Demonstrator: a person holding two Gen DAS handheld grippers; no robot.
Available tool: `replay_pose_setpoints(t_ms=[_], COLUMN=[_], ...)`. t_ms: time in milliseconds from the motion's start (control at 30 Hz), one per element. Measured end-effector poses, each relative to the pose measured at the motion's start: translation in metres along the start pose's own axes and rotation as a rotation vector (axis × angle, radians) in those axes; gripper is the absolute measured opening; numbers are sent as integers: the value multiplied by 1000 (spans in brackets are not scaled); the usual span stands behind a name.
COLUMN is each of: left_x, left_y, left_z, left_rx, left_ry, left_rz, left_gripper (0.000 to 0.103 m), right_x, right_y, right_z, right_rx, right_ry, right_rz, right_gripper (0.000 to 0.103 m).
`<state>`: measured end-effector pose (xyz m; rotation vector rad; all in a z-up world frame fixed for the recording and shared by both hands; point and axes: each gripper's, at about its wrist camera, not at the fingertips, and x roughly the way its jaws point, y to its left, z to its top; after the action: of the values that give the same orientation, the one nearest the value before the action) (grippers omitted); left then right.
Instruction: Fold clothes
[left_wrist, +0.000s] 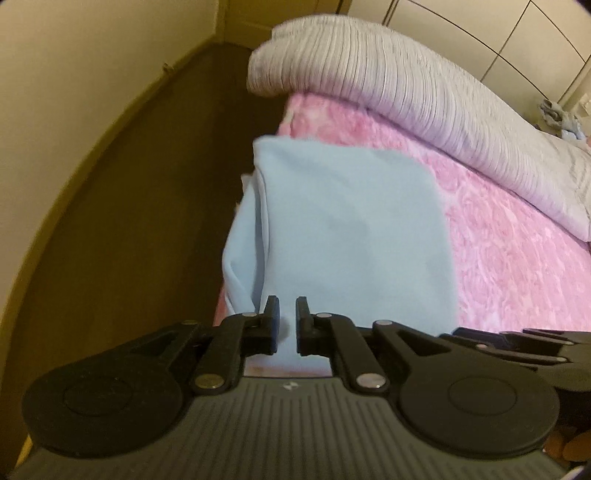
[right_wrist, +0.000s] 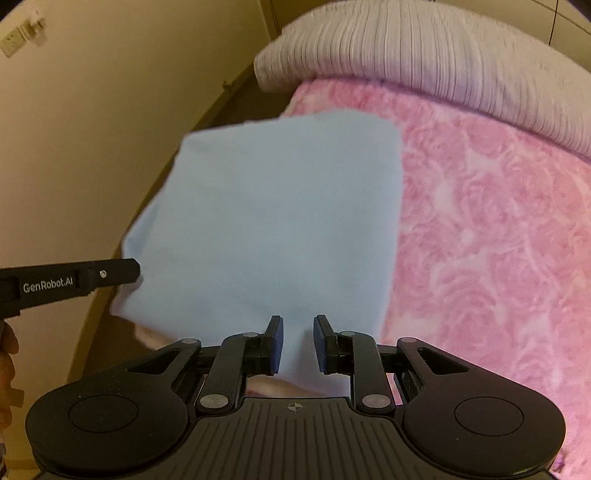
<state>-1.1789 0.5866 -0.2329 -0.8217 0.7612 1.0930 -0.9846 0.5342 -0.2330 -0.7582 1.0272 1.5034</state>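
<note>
A folded light blue garment (right_wrist: 273, 221) lies on the pink bed cover (right_wrist: 491, 236), its left part hanging over the bed's edge. Beyond it lies a ribbed grey-white quilt (left_wrist: 399, 85). Above its near edge, the left gripper (left_wrist: 287, 319) and right gripper (right_wrist: 298, 343) hover with jaws slightly parted, holding nothing.

Warm dim indoor light, soft motion blur throughout, strong fisheye bending at edges, dark vignetted corners, no glare.
</note>
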Motion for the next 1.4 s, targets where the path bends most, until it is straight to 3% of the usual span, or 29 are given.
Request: replay_pose_setpoints(t_ms=[33, 233, 300, 367, 400, 467, 667, 767, 1067, 1267, 1400], left_x=[-8, -59, -74, -90, -98, -114, -144, -157, -186, -194, -199], left_y=[-5, -41, -57, -75, -83, -100, -166, -211, -318, -376, -389], left_z=[-3, -19, -26, -34, -38, -48, -80, -91, -125, -143, -149], left_rx=[-7, -37, -39, -42, -49, -78, -178, -206, -302, -272, -331], left_ry=[-2, -12, -17, -37, -52, -78, -86, -94, -180, -229, -234], left_rz=[16, 107, 148, 193, 208, 222, 301, 355, 414, 582, 557], left_gripper=[21, 31, 34, 35, 37, 47, 58, 58, 58, 66, 66], right_x=[-8, -50, -58, -68, -74, -89, -144, -172, -227, -246, -255], right_y=[-1, -12, -19, -27, -32, -42, -83, -107, -172, -203, -214], right_z=[-2, -18, -21, -26, -27, -30, -38, -43, -68, -79, -81], right_rx=[-9, -34, -66, -101, -113, -130, -218, -284, -432, -488, -509], right_ry=[2, 41, 55, 58, 51, 41, -2, -14, -27, -46, -61], right_rz=[4, 53, 69, 86, 98, 122, 194, 210, 220, 188, 189], right_gripper=[22, 23, 31, 51, 56, 66, 71, 71, 71, 71, 71])
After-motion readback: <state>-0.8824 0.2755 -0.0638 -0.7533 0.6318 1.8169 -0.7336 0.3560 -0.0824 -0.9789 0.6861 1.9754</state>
